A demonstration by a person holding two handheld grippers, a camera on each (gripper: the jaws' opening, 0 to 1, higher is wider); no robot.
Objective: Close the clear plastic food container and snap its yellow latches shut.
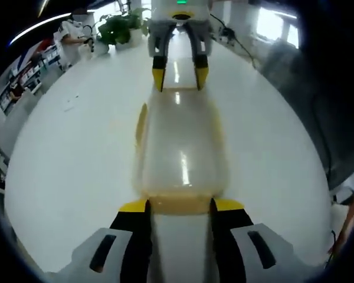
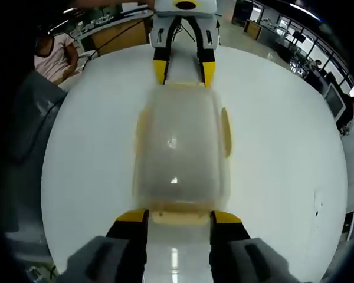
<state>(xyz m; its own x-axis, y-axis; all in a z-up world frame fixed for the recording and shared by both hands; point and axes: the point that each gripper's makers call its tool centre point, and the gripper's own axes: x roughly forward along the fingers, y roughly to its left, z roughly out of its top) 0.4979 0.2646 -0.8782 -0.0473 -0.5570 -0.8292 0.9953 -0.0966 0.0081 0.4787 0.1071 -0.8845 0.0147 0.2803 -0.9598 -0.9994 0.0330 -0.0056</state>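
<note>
Centre frame in both views, the container (image 1: 182, 156) rests on the white table (image 1: 76, 153), lid apparently seated. Left gripper (image 1: 180, 207) and right gripper (image 2: 180, 217), jaws spread, straddle opposite end latches (image 2: 180, 217). Step: latching. Next: press each latch shut.

We see the left gripper view and right gripper view facing each other across the clear container (image 1: 180, 150), both low, close, sharing it, the white table (image 1: 76, 153) and each other's gripper.
</note>
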